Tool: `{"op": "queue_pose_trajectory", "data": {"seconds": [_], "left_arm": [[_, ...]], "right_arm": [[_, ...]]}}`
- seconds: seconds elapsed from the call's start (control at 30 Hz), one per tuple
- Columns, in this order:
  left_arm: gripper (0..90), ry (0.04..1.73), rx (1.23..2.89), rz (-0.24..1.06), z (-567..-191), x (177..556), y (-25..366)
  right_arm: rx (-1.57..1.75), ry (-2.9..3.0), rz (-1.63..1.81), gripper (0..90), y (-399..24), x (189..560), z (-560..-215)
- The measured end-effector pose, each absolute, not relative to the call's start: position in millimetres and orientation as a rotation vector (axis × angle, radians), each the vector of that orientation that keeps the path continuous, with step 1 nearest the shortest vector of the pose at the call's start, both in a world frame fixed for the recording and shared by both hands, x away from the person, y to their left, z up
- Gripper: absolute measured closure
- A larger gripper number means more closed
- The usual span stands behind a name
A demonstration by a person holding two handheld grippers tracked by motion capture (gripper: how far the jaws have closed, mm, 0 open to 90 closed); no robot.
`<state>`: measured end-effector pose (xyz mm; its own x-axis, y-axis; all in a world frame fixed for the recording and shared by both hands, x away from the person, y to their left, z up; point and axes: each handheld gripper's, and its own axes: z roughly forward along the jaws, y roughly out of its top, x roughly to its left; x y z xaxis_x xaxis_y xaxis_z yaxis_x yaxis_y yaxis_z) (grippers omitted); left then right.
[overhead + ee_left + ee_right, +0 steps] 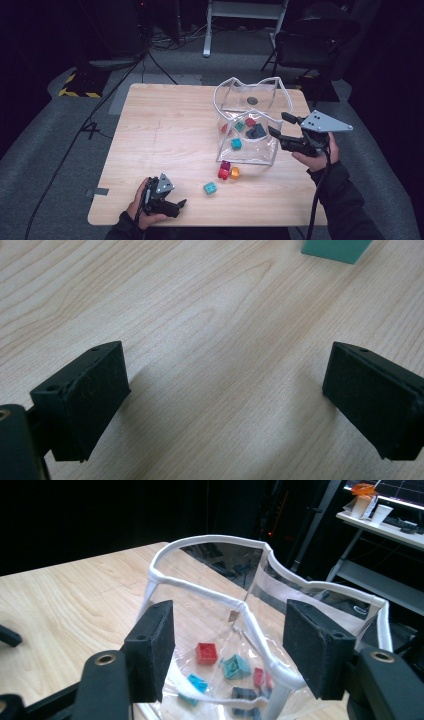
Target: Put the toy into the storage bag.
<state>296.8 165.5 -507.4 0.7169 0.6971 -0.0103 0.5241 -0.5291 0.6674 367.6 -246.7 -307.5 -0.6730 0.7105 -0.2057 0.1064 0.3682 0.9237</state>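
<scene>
- Tabletop [165, 125]: pale wood, carrying everything below.
- Bag [247, 125]: clear plastic with a white rim, standing open at the right half of the tabletop; red, teal and dark bricks lie inside.
- Right tool [285, 131]: held just beside the bag's right side, jaws spread, nothing pinched. In the right gripper view the bag rim [260, 630] shows between and beyond them.
- Left tool [175, 205]: low at the near edge, jaws spread wide over bare wood, gripping nothing.
- Loose bricks: a magenta-red one [224, 170] touching an orange one [234, 173] just before the bag; a teal brick [210, 188] nearer the left tool.
</scene>
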Motion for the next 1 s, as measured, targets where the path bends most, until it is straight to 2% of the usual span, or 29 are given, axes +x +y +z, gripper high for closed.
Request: {"op": "queue_pose_trajectory", "data": {"seconds": [0.5, 0.73, 1.0], "left_arm": [[4.8, 0.924, 2.259, 0.339, -507.3, 296.7, 165.5], [4.8, 0.924, 2.259, 0.339, -507.3, 296.7, 165.5], [4.9, 0.924, 2.259, 0.339, -507.3, 296.7, 165.5]], "right_arm": [[0.642, 2.123, 1.374, 37.5, -244.5, 340.7, -349.3], [0.586, 2.198, 1.395, 36.7, -237.3, 329.9, -381.9], [0.578, 2.327, 1.339, 35.7, -216.7, 334.0, -424.7]]}}
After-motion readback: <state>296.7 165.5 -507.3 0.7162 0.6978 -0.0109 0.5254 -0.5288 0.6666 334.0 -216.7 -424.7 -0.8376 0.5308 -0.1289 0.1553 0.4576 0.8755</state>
